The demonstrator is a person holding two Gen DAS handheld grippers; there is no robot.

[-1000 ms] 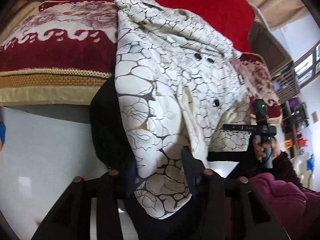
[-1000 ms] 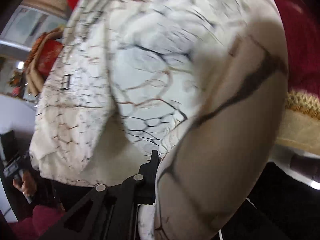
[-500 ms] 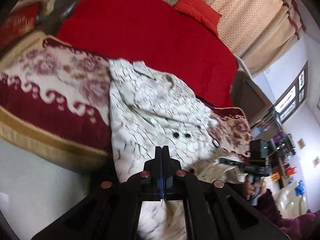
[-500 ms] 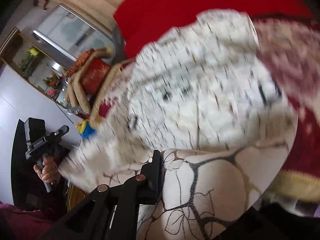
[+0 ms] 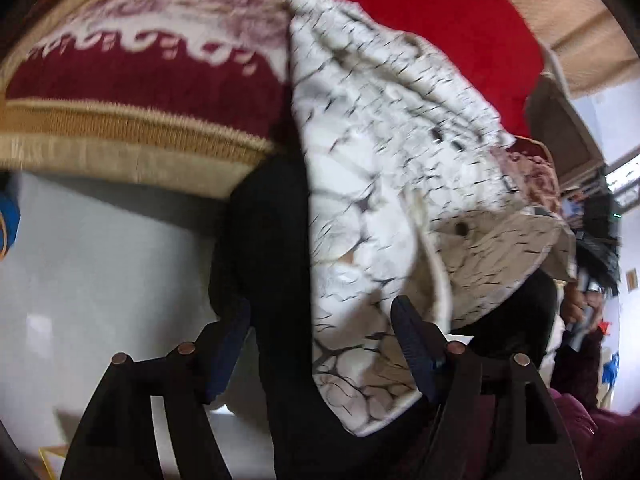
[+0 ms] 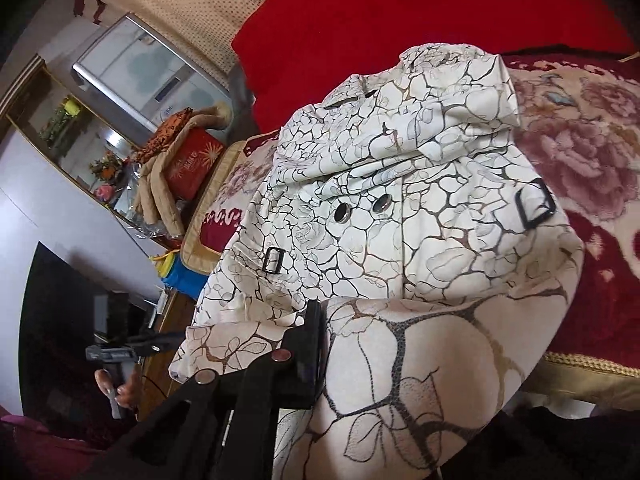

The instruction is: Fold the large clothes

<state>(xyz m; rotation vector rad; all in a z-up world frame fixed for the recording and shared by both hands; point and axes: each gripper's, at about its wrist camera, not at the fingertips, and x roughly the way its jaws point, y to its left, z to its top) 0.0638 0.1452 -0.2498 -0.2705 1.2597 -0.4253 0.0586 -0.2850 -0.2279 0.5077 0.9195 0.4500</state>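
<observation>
The cream coat printed with dark crackle lines and faint roses (image 6: 400,216) lies on the floral maroon-and-cream blanket (image 6: 592,160) at the edge of the red-covered bed (image 6: 400,20), its lower part hanging over the edge toward the pale floor (image 5: 100,272). It looks partly folded: the sides appear turned in over the buttoned front, with two dark buckles showing, but the hem is not yet brought up, so I judge the lengthwise fold is left to do. The right gripper (image 6: 316,344) is pressed together on the hem cloth, holding it raised in front of the body of the coat. The left gripper (image 5: 320,344) has its fingers spread, the hanging edge between them but the pads not pressing it; its jaws have just been opening. Half a second ago that gripper was shut and looked across the bed; now it looks down at the hanging hem, and the right view has sharpened from blur.
</observation>
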